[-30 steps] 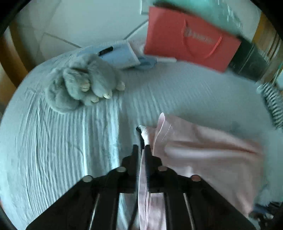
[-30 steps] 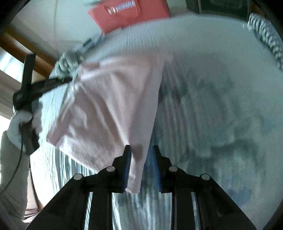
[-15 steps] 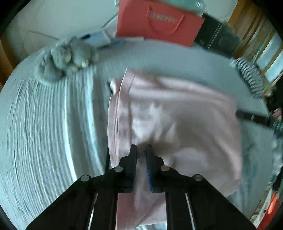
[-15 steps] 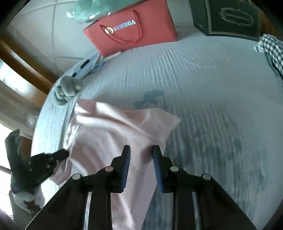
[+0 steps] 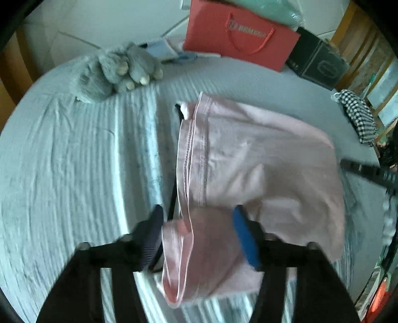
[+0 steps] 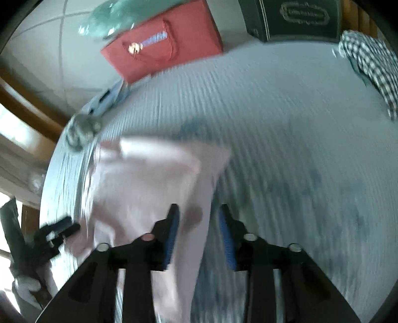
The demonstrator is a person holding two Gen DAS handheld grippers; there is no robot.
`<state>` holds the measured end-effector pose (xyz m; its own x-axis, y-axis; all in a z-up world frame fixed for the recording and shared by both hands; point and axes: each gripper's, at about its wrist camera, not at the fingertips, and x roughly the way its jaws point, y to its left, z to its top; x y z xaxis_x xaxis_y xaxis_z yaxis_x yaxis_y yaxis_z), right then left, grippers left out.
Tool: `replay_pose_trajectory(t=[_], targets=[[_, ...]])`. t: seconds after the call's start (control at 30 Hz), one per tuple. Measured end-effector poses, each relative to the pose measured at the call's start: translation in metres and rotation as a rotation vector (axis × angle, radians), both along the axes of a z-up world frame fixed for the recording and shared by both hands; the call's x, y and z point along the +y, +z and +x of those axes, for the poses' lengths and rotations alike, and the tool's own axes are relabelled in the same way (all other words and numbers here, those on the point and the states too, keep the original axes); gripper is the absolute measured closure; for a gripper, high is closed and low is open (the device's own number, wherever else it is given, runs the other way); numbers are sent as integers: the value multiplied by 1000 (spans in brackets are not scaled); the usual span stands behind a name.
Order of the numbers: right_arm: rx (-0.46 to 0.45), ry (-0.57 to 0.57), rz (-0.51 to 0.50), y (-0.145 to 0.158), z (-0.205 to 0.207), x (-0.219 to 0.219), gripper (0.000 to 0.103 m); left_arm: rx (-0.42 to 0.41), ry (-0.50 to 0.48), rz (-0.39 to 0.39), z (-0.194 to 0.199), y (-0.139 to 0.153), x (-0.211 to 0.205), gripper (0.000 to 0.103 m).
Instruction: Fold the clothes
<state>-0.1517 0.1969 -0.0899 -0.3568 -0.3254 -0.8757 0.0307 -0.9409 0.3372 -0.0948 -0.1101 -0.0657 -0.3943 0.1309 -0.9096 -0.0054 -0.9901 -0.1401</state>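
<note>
On bed (image 5: 62, 161), pink garment (image 5: 261, 169) hem points away.

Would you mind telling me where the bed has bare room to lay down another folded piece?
Widest bare sheet: between the pink garment and the checked cloth. A second patch lies below the grey plush toy, beside the garment. Crowded along the far edge: red bag, dark box.

left gripper (image 5: 197, 223): jaws just opening | right gripper (image 6: 199, 222): jaws just opening
</note>
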Motion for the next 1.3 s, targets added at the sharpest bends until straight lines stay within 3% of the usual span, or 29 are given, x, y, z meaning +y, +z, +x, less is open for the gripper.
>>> replay_pose_trajectory(t=[0.1, 0.2, 0.23, 0.27, 0.3, 0.33, 0.37, 0.43, 0.57, 0.7, 0.73, 0.8, 0.83, 1.03, 1.07, 1.23, 1.3], targets=[[-50, 30, -2, -11, 30, -9, 39, -28, -21, -5, 13, -5, 6, 41], [-51, 68, 27, -18, 52, -26, 26, -65, -27, -4, 16, -19, 13, 41], [-41, 76, 53, -20, 55, -31, 26, -67, -25, -11, 18, -22, 14, 42], [-31, 84, 81, -22, 58, -36, 28, -67, -23, -19, 20, -25, 15, 55], [-25, 91, 124, -22, 59, -39, 45, -62, -18, -36, 21, -25, 15, 68], [-19, 97, 166, -23, 61, -42, 64, -57, -13, -55, 22, -25, 14, 71], [-15, 102, 202, -23, 63, -44, 72, -58, -12, -50, 23, -25, 11, 74], [-31, 101, 198, -24, 67, -40, 76, -61, -15, -33, 24, -25, 6, 75], [-47, 87, 115, -23, 70, -28, 75, -58, -16, -14, 24, -21, 3, 68], [28, 24, 30, -6, 74, -4, 51, 3, 16, 45, 30, -1, -11, 39], [39, 16, 29, -3, 72, -1, 47, 13, 17, 47, 31, 3, -14, 38], [61, -1, 26, 4, 67, 4, 25, 24, 25, 56, 31, 7, -16, 38], [67, -9, 24, 6, 65, 7, 23, 26, 23, 61, 28, 7, -16, 38], [86, -12, 4, 7, 44, 11, 24, -63, -3, 19, 21, -28, -2, 38], [86, -5, 1, 5, 40, 10, 25, -47, -8, 0, 21, -29, 2, 37], [81, 9, -21, -7, 16, 5, 47, -41, -20, -58, 20, -31, 16, 36], [78, 3, -23, -13, 5, 4, 50, -43, -13, -42, 21, -28, 16, 50]])
